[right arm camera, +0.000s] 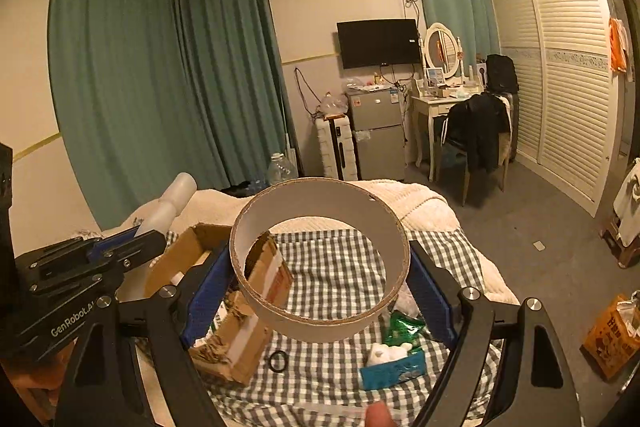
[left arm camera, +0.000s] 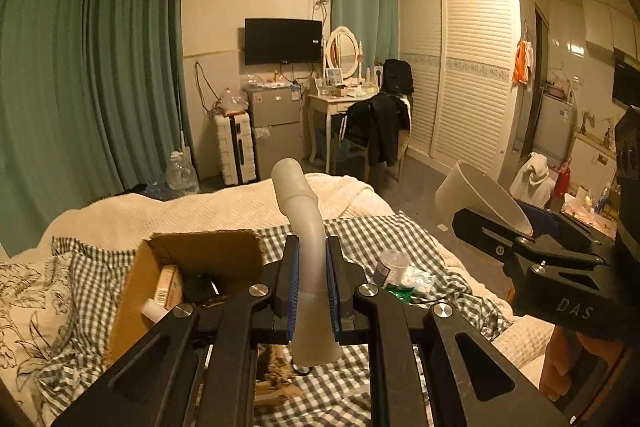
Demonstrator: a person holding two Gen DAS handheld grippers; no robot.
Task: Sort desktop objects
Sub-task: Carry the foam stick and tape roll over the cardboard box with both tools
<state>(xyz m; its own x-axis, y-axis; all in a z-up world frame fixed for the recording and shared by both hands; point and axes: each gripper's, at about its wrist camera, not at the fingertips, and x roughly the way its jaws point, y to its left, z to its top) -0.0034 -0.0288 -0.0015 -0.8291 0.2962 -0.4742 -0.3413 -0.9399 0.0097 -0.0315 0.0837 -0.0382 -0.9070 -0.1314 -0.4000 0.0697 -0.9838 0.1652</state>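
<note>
My left gripper (left arm camera: 313,287) is shut on a translucent white curved plastic tube (left arm camera: 306,227) that sticks up past the blue pads; the tube (right arm camera: 168,205) also shows at the left of the right wrist view, in the left gripper (right arm camera: 132,241). My right gripper (right arm camera: 320,287) holds a wide white cardboard ring (right arm camera: 320,259) between its blue pads, its open end facing the camera. From the left wrist view the ring (left arm camera: 480,199) and right gripper (left arm camera: 524,243) hang at the right. Both are held above a bed with a checked cloth (right arm camera: 332,267).
An open cardboard box (left arm camera: 192,279) with small items lies on the cloth at the left. A green packet (right arm camera: 402,329), a blue tissue pack (right arm camera: 394,367), a black ring (right arm camera: 278,361) and a clear cup (left arm camera: 394,263) lie on the cloth. A cream blanket (left arm camera: 240,203) covers the far bed.
</note>
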